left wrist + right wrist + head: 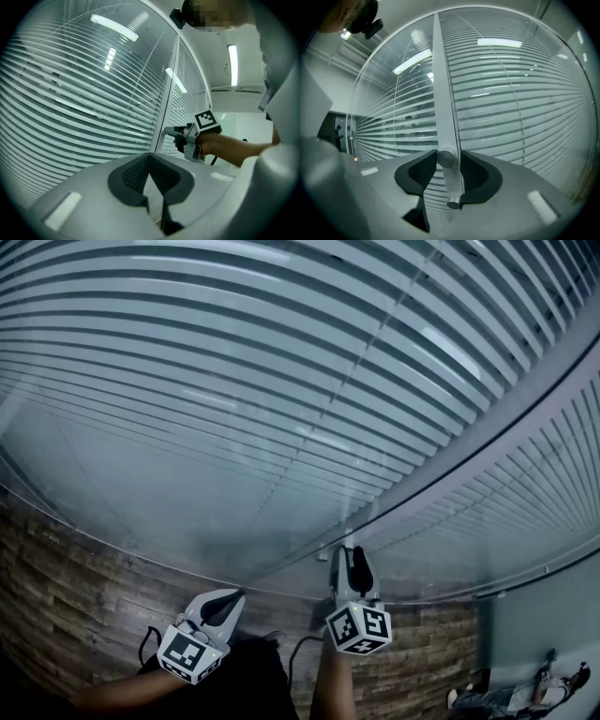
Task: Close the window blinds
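Tongs first: the right tongs (347, 559) are closed round the small round knob (446, 158) on the upright post (443, 93) of the window, a pad against each side as far as I can judge. The left tongs (223, 604) have their tips together and hold nothing.

What the next move turns on is that knob. It sticks straight out of the post toward me, in line with the way the right tongs point, so I reckon a roll of that wrist is what tilts the slats. The right hand is on it; the left hangs well off to the left, level, and has no part in this.

The blinds (234, 381) sit straight ahead behind the glass (112, 474), on both sides of the post. Their slats run level from left to right and look only partly tilted, since dark shapes show between them in the right gripper view. A second small stub (453, 204) sits lower on the post.

Below the glass is a band of wood-look planks (56, 587). Ceiling lights (115, 27) reflect in the pane.
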A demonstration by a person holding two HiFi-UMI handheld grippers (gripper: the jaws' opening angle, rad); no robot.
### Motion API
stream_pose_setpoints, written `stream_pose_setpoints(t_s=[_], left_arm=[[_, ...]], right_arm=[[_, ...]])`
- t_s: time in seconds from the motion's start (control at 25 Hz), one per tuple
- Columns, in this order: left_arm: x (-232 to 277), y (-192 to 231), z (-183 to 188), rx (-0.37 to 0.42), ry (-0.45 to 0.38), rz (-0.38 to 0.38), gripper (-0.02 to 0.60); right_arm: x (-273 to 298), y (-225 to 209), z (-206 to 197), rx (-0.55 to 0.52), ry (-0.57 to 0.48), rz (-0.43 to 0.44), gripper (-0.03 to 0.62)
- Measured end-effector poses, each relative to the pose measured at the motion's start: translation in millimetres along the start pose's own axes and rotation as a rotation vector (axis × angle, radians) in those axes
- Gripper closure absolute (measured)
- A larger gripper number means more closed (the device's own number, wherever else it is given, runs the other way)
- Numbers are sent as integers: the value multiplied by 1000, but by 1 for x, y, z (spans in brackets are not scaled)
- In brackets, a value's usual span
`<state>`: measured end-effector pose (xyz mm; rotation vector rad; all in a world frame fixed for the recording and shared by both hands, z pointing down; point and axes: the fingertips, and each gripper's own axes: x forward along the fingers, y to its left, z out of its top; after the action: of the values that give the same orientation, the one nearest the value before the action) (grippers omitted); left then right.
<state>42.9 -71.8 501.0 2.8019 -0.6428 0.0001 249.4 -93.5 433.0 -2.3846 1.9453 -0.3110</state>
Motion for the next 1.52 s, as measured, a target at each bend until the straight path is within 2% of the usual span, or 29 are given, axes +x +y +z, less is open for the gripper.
stream_pose_setpoints(t_s=[0.16, 0.32, 0.88, 1.28, 1.52], left_arm=[[-1, 2, -1, -8, 3, 4, 581], [-2, 0, 2, -9, -9, -3, 581], [-2, -4, 0, -12, -22, -20, 581], [3, -8, 4, -6, -27, -32, 581], [-3, -3, 6, -10, -33, -30, 581]], right_arm=[[3, 1, -3, 152, -13, 47, 462], [3, 2, -3, 138, 5, 59, 467], [2, 6, -9, -396, 83, -47, 470], [4, 5, -10, -624, 124, -93, 470], [3, 16, -10, -708, 138, -118, 470]])
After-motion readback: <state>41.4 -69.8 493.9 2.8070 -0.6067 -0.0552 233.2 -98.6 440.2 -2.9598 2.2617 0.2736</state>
